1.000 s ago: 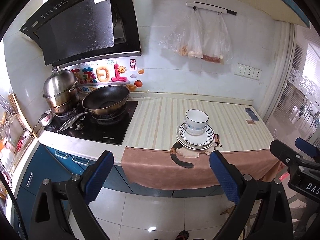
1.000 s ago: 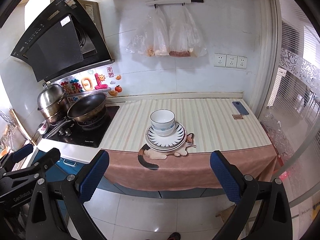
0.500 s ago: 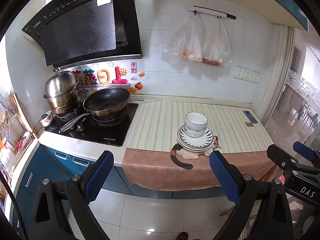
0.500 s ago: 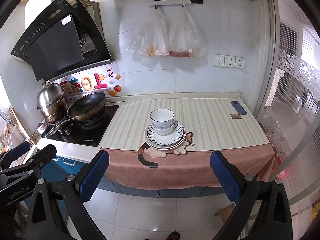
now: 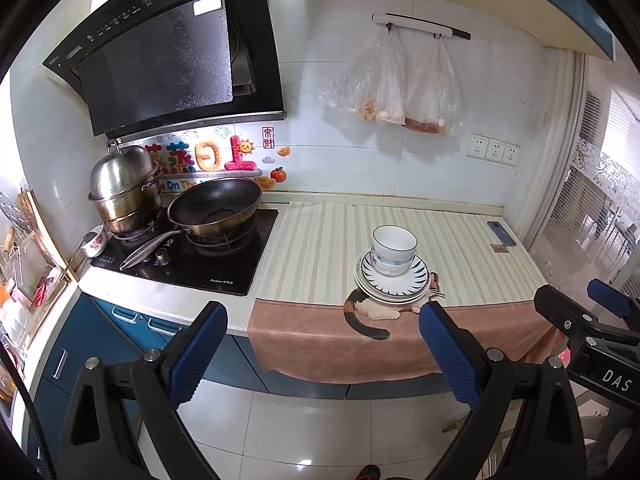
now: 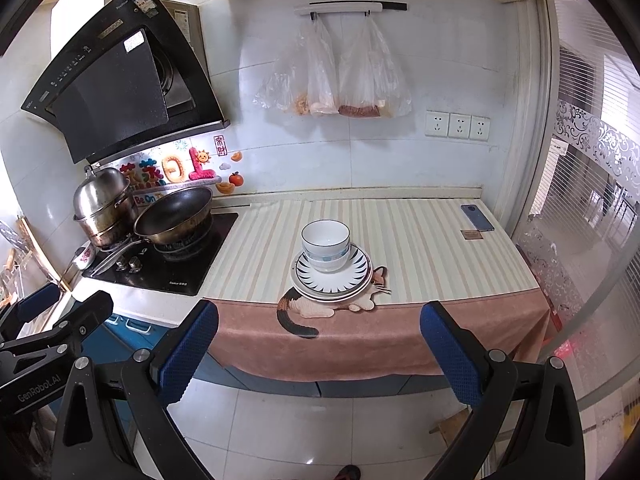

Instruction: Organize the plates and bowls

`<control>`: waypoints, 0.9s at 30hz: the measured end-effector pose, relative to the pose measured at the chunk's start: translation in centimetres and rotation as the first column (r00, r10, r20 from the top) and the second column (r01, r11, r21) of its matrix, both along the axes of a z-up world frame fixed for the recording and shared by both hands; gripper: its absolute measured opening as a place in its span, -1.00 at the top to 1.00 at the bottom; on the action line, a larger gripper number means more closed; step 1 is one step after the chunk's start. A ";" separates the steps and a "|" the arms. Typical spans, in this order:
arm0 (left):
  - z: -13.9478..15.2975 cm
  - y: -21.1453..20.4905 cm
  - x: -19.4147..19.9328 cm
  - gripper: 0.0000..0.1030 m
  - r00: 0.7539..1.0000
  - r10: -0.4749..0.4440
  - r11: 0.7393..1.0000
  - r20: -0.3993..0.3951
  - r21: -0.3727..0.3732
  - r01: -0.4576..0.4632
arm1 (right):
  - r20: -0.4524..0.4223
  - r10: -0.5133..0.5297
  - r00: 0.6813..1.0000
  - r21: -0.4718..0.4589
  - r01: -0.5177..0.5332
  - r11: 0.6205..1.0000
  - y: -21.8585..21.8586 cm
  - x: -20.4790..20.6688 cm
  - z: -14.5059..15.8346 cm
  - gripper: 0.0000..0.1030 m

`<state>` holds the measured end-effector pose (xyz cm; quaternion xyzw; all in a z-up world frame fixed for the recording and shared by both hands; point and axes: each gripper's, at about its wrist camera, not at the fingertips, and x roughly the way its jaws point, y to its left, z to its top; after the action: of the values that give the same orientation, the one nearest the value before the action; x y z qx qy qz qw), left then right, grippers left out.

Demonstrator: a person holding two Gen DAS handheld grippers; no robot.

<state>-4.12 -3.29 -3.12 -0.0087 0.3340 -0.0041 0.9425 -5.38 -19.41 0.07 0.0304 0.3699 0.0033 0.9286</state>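
White blue-rimmed bowls (image 6: 325,242) nested upright, mouths up, on stacked striped plates (image 6: 332,278), frame centre; both grippers' fingers (image 5: 198,354) (image 6: 450,350) apart, empty.

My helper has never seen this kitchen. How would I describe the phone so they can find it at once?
Start at the striped mat covering the counter right of the stove. Go to its far right corner, below the wall sockets. The phone lies flat there, a dark bluish slab, beside a small brown square.
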 end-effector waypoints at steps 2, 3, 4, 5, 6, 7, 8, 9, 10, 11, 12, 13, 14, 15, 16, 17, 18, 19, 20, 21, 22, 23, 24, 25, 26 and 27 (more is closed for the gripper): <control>0.0 0.1 0.0 -0.91 1.000 0.000 1.000 0.001 0.000 0.000 | 0.002 -0.002 1.000 0.000 0.002 1.000 0.1 0.0 0.1 -1.00; 0.1 0.1 0.0 -0.91 1.000 0.001 1.000 0.001 0.000 -0.001 | 0.001 -0.001 1.000 -0.002 0.001 1.000 0.1 0.0 0.1 -1.00; 0.1 0.1 0.0 -0.91 1.000 0.002 1.000 0.003 0.000 -0.002 | 0.001 -0.002 1.000 -0.003 0.002 1.000 0.1 -0.1 0.1 -1.00; 0.1 0.3 0.1 -0.91 1.000 0.002 1.000 0.004 0.001 -0.002 | 0.001 -0.003 1.000 -0.002 0.003 1.000 0.2 -0.1 0.1 -1.00; 0.1 0.4 0.2 -0.91 1.000 0.002 1.000 0.005 0.002 -0.002 | 0.001 -0.001 1.000 -0.002 0.001 1.000 0.1 0.0 0.1 -1.00; 0.2 0.6 0.2 -0.91 1.000 0.003 1.000 0.006 0.001 -0.003 | 0.000 -0.001 1.000 -0.004 0.001 1.000 0.1 0.0 0.1 -1.00; 0.2 0.7 0.3 -0.91 1.000 0.004 1.000 0.007 0.001 -0.004 | 0.001 -0.001 1.000 -0.005 0.001 1.000 0.1 -0.1 0.1 -1.00; 0.3 0.9 0.3 -0.91 1.000 0.005 1.000 0.007 0.000 -0.005 | 0.002 -0.001 1.000 -0.005 0.001 1.000 0.2 0.1 0.3 -1.00; 0.3 0.9 0.4 -0.91 1.000 0.003 1.000 0.006 0.002 -0.003 | 0.003 -0.001 1.000 -0.006 0.001 1.000 0.2 0.2 0.3 -1.00; 0.3 1.0 0.5 -0.91 1.000 0.002 1.000 0.005 0.003 -0.002 | 0.004 -0.001 1.000 -0.007 0.001 1.000 0.3 0.3 0.4 -1.00; 0.3 1.1 0.6 -0.91 1.000 0.002 1.000 0.004 0.005 -0.002 | 0.005 -0.002 1.000 -0.007 0.002 1.000 0.3 0.4 0.4 -1.00; 0.3 1.1 0.6 -0.91 1.000 0.001 1.000 0.003 0.006 -0.001 | 0.005 -0.001 1.000 -0.008 0.002 1.000 0.4 0.6 0.4 -1.00; 0.3 1.2 0.7 -0.91 1.000 0.001 1.000 0.002 0.006 -0.001 | 0.004 -0.002 1.000 -0.008 0.002 1.000 0.4 0.6 0.4 -1.00; 0.3 1.2 0.7 -0.91 1.000 0.003 1.000 0.002 0.005 -0.003 | 0.005 -0.001 1.000 -0.007 0.001 1.000 0.4 0.6 0.4 -1.00; 0.3 1.3 0.7 -0.91 1.000 0.002 1.000 0.001 0.006 -0.002 | 0.005 -0.001 1.000 -0.007 0.001 1.000 0.3 0.6 0.4 -1.00; 0.2 1.3 0.7 -0.91 1.000 0.003 1.000 0.001 0.006 -0.003 | 0.005 -0.001 1.000 -0.008 0.001 1.000 0.3 0.6 0.4 -1.00; 0.2 1.4 0.7 -0.91 1.000 0.003 1.000 0.001 0.006 -0.003 | 0.005 0.000 1.000 -0.009 0.000 1.000 0.3 0.6 0.4 -1.00; 0.2 1.4 0.7 -0.91 1.000 0.003 1.000 0.001 0.005 -0.003 | 0.006 -0.001 1.000 -0.008 0.001 1.000 0.3 0.5 0.4 -1.00; 0.2 1.4 0.8 -0.91 1.000 0.004 1.000 0.001 0.005 -0.004 | 0.007 -0.001 1.000 -0.008 0.001 1.000 0.4 0.7 0.5 -1.00; 0.2 1.4 0.8 -0.91 1.000 0.003 1.000 0.002 0.007 -0.003 | 0.006 -0.001 1.000 -0.009 0.001 1.000 0.3 0.8 0.5 -1.00; 0.2 1.5 0.8 -0.91 1.000 0.003 1.000 0.003 0.007 -0.003 | 0.006 -0.001 1.000 -0.010 0.001 1.000 0.4 1.0 0.5 -1.00; 0.1 1.6 0.9 -0.91 1.000 0.002 1.000 0.003 0.007 -0.002 | 0.006 -0.002 1.000 -0.008 0.002 1.000 0.5 0.9 0.5 -1.00; 0.1 1.6 0.9 -0.91 1.000 0.003 1.000 0.003 0.008 -0.003 | 0.006 -0.001 1.000 -0.009 0.001 1.000 0.5 1.0 0.5 -1.00; 0.1 1.6 0.9 -0.91 1.000 0.003 1.000 0.003 0.007 -0.003 | 0.005 -0.001 1.000 -0.010 0.001 1.000 0.5 1.0 0.5 -1.00; 0.1 1.6 0.9 -0.91 1.000 0.003 1.000 0.004 0.007 -0.003 | 0.006 -0.002 1.000 -0.010 0.002 1.000 0.5 0.9 0.5 -1.00; 0.1 1.6 0.9 -0.91 1.000 0.004 1.000 0.004 0.008 -0.004 | 0.008 -0.002 1.000 -0.008 0.002 1.000 0.4 1.0 0.6 -1.00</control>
<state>-3.24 -1.71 -2.99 -0.0055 0.3322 -0.0008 0.9432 -4.41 -19.03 0.65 0.0271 0.3661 0.0011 0.9302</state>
